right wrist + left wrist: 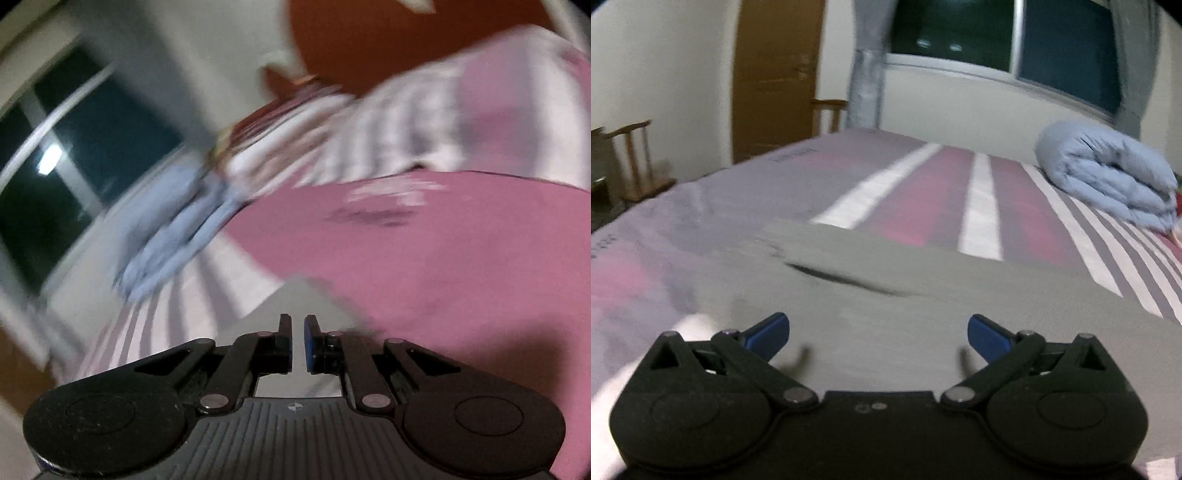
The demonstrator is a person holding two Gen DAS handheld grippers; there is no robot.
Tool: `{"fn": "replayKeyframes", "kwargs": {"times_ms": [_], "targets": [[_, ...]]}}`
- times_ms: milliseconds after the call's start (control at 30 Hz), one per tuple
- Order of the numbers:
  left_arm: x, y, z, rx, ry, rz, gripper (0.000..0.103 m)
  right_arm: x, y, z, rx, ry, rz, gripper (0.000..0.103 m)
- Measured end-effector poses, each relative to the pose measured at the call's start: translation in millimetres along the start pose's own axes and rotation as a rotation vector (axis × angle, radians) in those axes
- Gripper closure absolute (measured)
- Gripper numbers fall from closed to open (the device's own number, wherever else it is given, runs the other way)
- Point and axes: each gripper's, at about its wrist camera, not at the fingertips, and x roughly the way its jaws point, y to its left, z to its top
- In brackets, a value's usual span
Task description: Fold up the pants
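Grey pants (pixel 886 288) lie spread flat on the striped bed, with a dark pocket slit across the middle. My left gripper (pixel 878 334) hovers just above them, its blue pads (pixel 768 332) far apart and nothing between them. In the blurred right wrist view, my right gripper (pixel 298 341) has its pads drawn almost together. A peak of the grey pants (pixel 306 299) runs up into the narrow slit between them, so it looks pinched there.
The bed sheet (pixel 923 192) has pink, grey and white stripes. A folded light-blue duvet (pixel 1108 177) sits at its far right. A pink cloth (pixel 424 258) lies right of the right gripper. Wooden chairs (pixel 631 158), a door and a window stand beyond the bed.
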Motion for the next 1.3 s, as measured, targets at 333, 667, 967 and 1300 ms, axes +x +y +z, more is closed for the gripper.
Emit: {"fn": "replayKeyframes", "kwargs": {"times_ms": [333,667,967,1300], "targets": [[40,23,-12,0.123,0.090,0.081,0.006,63,31,-45,-0.364,0.198,-0.095,0.103],[21,36,8,0.080,0.042,0.085,0.006,49,95,-60,-0.249,0.273,0.200,0.103],[-12,69,-37,-0.149,0.050,0.130,0.006,31,122,-126,-0.152,0.412,0.325,0.101],[-35,86,-53,-0.239,0.021,0.175,0.006,46,112,-148,0.202,0.447,0.368,0.078]]}}
